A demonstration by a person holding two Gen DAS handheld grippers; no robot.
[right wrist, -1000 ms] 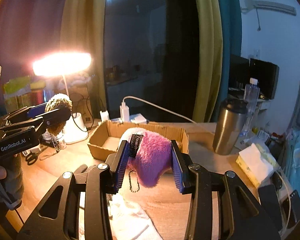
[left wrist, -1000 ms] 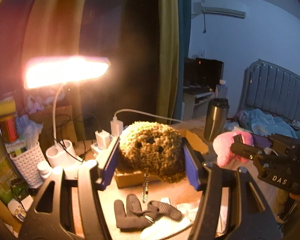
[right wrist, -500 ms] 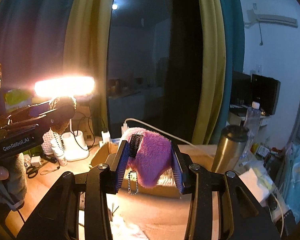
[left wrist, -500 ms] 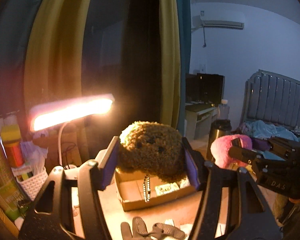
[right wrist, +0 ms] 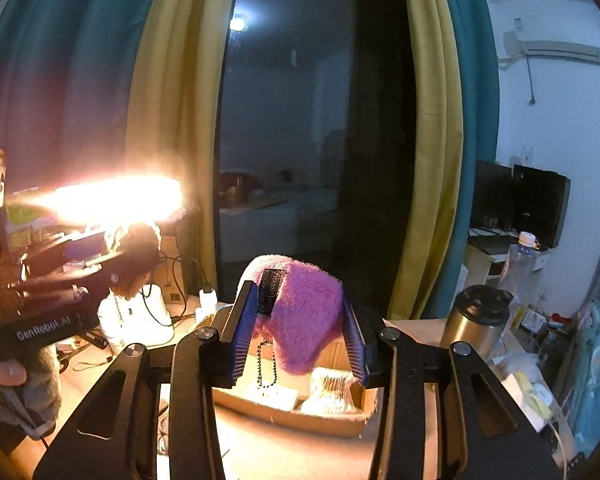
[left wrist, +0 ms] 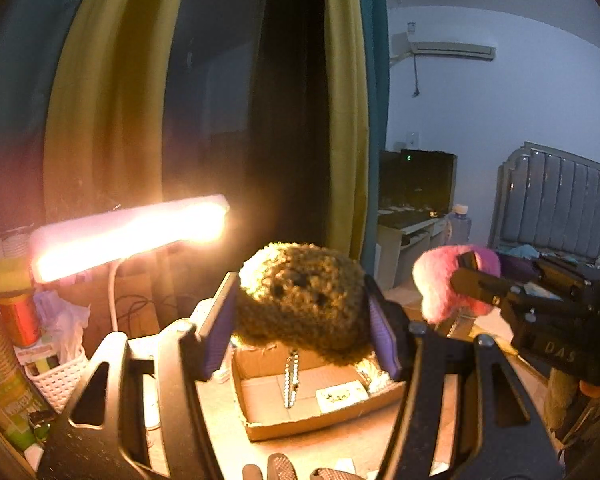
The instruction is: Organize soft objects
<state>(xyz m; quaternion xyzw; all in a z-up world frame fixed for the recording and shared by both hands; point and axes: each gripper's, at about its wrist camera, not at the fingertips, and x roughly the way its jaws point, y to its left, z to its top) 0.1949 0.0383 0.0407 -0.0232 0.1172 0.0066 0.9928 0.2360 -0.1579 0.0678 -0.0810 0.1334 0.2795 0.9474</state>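
Holding both grippers up above the cardboard box (left wrist: 320, 404), I've got a soft toy in each. My left gripper (left wrist: 302, 320) is tipped slightly downward, its blue pads squeezed onto the sides of the curly brown plush (left wrist: 304, 304), which hangs in the air over the near-left part of the box; its bead chain (left wrist: 291, 380) dangles straight down toward the box floor. My right gripper (right wrist: 298, 328) sits off to the right of the box, also pointing a little below level, jaws pinched on the pink plush (right wrist: 304, 320) with the black fabric tag (right wrist: 271, 290) against the left pad. That toy's ball chain (right wrist: 266, 364) hangs free above the box. From the left wrist view I can see the pink plush (left wrist: 444, 284) at about the same height as the brown one, to the right of the box and not touching it. In the right wrist view, a hand in a grey fuzzy sleeve (right wrist: 24, 380) grips the left tool's handle, left of the box. Behind the box on its left the desk lamp (left wrist: 128, 232) glares; to its right stands a steel tumbler (right wrist: 476, 320).
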